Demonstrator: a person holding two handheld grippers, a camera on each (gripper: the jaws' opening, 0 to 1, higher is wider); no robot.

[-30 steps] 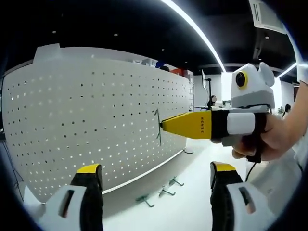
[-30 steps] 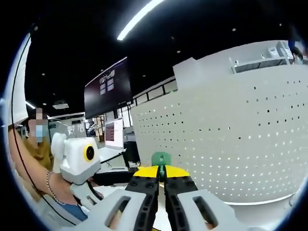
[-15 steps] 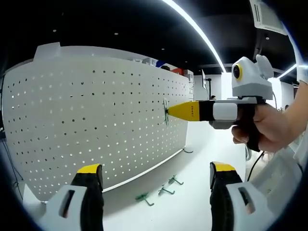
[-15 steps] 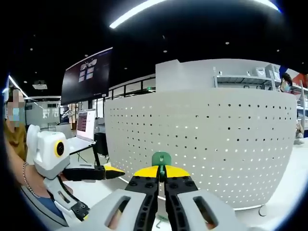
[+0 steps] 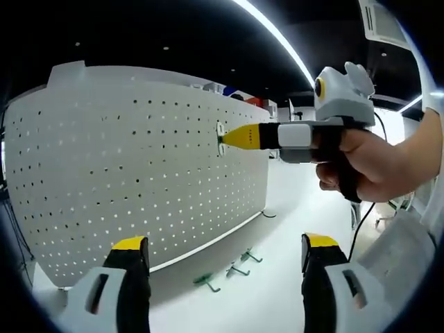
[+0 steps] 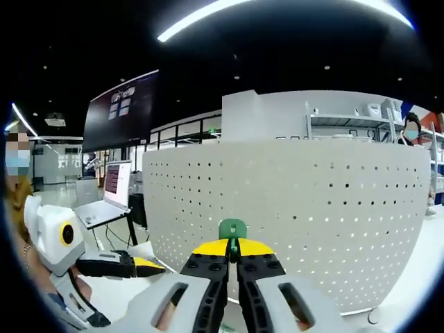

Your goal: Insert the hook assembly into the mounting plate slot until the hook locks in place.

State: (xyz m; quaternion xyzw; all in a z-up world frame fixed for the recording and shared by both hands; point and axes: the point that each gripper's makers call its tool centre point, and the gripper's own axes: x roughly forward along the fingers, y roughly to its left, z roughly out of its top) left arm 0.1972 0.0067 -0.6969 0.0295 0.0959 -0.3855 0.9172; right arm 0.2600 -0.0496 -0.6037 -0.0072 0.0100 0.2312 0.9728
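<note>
A white perforated mounting plate (image 5: 132, 173) stands upright on the table, and I face it head-on in the right gripper view (image 6: 305, 208). A small green hook (image 5: 220, 139) meets the plate's face high on its right part. My right gripper (image 5: 239, 137), held in a hand, is shut on the hook. In its own view the right gripper (image 6: 232, 248) clamps the green hook (image 6: 232, 229) between yellow-tipped jaws. My left gripper (image 5: 225, 243) stands open low in front of the plate, holding nothing; it also lies at the lower left (image 6: 142, 264).
Several spare green hooks (image 5: 229, 270) lie on the white table (image 5: 277, 298) at the plate's foot. A dark wall screen (image 6: 121, 111) and a laptop (image 6: 111, 198) are behind on the left, with a shelf (image 6: 347, 114) behind the plate.
The right gripper carried the green hook up and leftward until it reached the plate's face. The right gripper view swung to face the plate squarely. The left gripper stayed put.
</note>
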